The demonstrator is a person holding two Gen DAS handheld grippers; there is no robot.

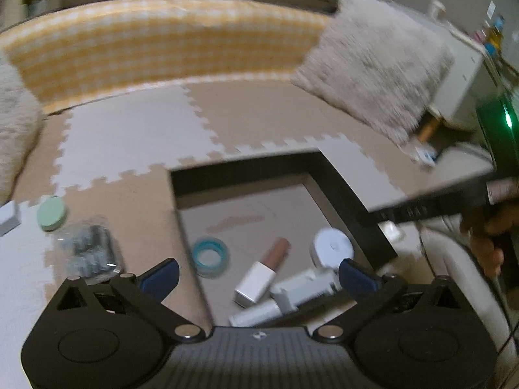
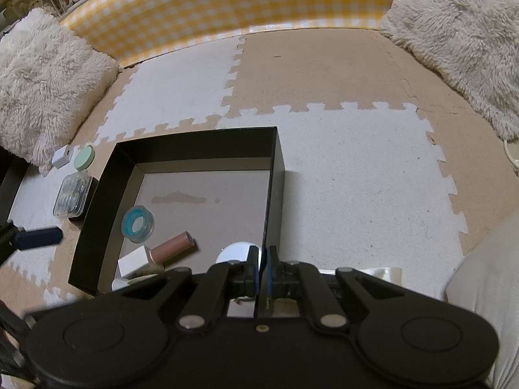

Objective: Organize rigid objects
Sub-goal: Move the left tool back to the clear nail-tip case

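A black open box (image 1: 246, 165) (image 2: 194, 144) sits on the foam mat. Inside lie a blue ring-shaped container (image 1: 211, 256) (image 2: 138, 225), a pink tube with a white cap (image 1: 264, 274) (image 2: 172, 246), a white round item (image 1: 332, 246) (image 2: 238, 251) and a long white-grey item (image 1: 292, 295). My left gripper (image 1: 259, 264) hangs open and wide above these, holding nothing. My right gripper (image 2: 263, 253) is shut on the box's right wall, whose thin edge runs between the pads. One blue left finger (image 2: 39, 238) shows beside the box.
Left of the box lie a clear plastic case (image 1: 89, 249) (image 2: 72, 194), a green round compact (image 1: 52, 216) (image 2: 84, 158) and a small white block (image 2: 62, 157). Fluffy cushions (image 2: 42, 87) (image 1: 376, 64) and a yellow checked bolster (image 2: 227, 3) border the mat. A hand (image 1: 486, 243) grips the right tool.
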